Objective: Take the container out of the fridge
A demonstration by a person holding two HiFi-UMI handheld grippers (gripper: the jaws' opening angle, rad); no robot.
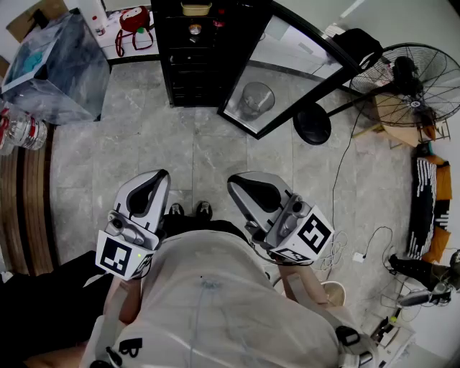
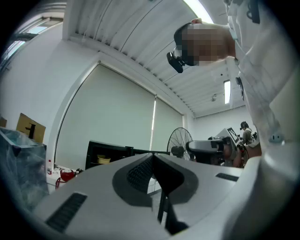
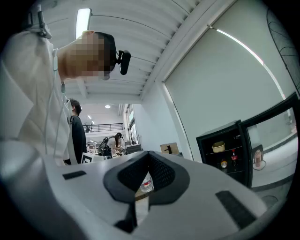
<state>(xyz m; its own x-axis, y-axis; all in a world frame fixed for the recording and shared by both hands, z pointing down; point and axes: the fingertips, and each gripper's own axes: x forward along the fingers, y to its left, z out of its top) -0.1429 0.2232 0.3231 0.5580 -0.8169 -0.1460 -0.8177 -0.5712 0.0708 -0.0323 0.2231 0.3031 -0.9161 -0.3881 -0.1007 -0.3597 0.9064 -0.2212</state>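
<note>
The black fridge (image 1: pixel 205 54) stands open across the tiled floor, its glass door (image 1: pixel 287 72) swung out to the right. A yellowish container (image 1: pixel 195 8) sits on its top shelf, above shelves with a few small items. The container (image 3: pixel 218 147) also shows in the right gripper view, and faintly, container (image 2: pixel 104 160), in the left gripper view. My left gripper (image 1: pixel 162 175) and right gripper (image 1: pixel 233 182) are held close to my chest, far short of the fridge. Both are shut with nothing between their jaws, seen again as left gripper (image 2: pixel 152 155) and right gripper (image 3: pixel 149 153).
A standing fan (image 1: pixel 413 83) and its round black base (image 1: pixel 312 123) are right of the door. A plastic-wrapped box (image 1: pixel 54 65) and water bottles (image 1: pixel 21 129) lie at the left. Cables (image 1: pixel 359 244) trail on the floor at the right. Other people stand far behind.
</note>
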